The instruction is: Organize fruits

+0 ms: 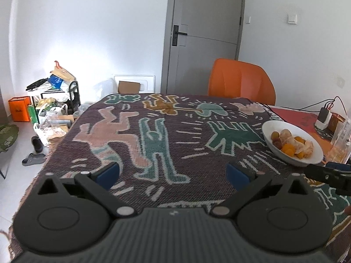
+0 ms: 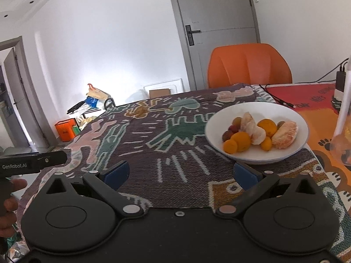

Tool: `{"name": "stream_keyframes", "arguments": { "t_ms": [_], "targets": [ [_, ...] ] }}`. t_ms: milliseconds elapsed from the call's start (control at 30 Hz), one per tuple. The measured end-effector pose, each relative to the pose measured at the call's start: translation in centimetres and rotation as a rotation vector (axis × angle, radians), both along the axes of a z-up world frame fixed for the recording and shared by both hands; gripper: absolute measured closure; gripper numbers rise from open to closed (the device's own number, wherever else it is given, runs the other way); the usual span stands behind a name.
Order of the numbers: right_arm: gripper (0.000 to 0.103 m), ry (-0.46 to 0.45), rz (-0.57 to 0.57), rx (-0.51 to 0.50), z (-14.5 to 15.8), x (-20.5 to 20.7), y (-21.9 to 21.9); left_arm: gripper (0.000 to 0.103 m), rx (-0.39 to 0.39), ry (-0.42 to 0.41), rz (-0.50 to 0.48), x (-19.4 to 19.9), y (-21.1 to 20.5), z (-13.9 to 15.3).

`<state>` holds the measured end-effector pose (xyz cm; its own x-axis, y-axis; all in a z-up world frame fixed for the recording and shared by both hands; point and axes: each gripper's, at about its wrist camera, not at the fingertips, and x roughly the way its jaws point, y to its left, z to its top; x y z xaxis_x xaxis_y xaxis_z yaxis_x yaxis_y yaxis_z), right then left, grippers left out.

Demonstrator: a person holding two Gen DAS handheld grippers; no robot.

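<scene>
Fruits sit heaped in a white bowl on the patterned tablecloth, toward the table's right side, near the seam where the purple cloth meets an orange one. In the bowl there are peeled pale citrus pieces, the biggest of the lot, then round orange fruits, then a few small dark reddish ones at the left of the heap. All of it stays inside the rim; nothing shows loose on the cloth.

The right gripper hangs over the near part of the table, jaws spread wide and empty, blue fingertips clear of the bowl, which lies just ahead and to the right. The left gripper is likewise spread wide with nothing between its pads, over the cloth's near middle; from there the bowl sits off toward the right edge. Each gripper shows at the rim of the other's view, side by side and apart.

The middle and left of the tablecloth lie bare all the way to the far edge, where an orange chair stands. At the right edge stands a clear container, with a charger and cables behind it.
</scene>
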<state>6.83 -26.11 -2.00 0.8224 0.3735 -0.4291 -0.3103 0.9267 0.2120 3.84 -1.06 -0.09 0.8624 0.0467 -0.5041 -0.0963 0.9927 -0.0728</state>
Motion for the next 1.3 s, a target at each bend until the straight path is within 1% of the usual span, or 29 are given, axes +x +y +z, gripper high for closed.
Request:
{"name": "stream_keyframes", "arguments": {
  "t_ms": [333,467,633,767,900,1300],
  "targets": [
    [0.000,-0.026,0.000,-0.002,0.6,-2.0,0.4,0.000,0.021,0.015,0.017,-2.6,0.6,0.1],
    [0.000,-0.012,-0.012,0.032,0.8,-2.4,-0.4,0.000,0.024,0.010,0.015,-3.4,0.5,0.2],
    [0.000,-0.029,-0.004,0.012,0.9,-3.0,-0.4,0.000,0.030,0.005,0.016,-4.1,0.4,0.5],
    [0.000,-0.012,0.007,0.015,0.6,-3.6,-0.4,0.000,0.035,-0.005,0.024,-4.8,0.3,0.9],
    [0.000,-0.023,0.018,-0.001,0.7,-4.1,0.0,0.000,0.040,-0.008,0.015,-5.3,0.1,1.0],
    [0.000,-0.024,0.022,0.003,0.8,-4.2,0.0,0.000,0.034,-0.011,0.009,-5.9,-0.2,1.1]
  ]
}}
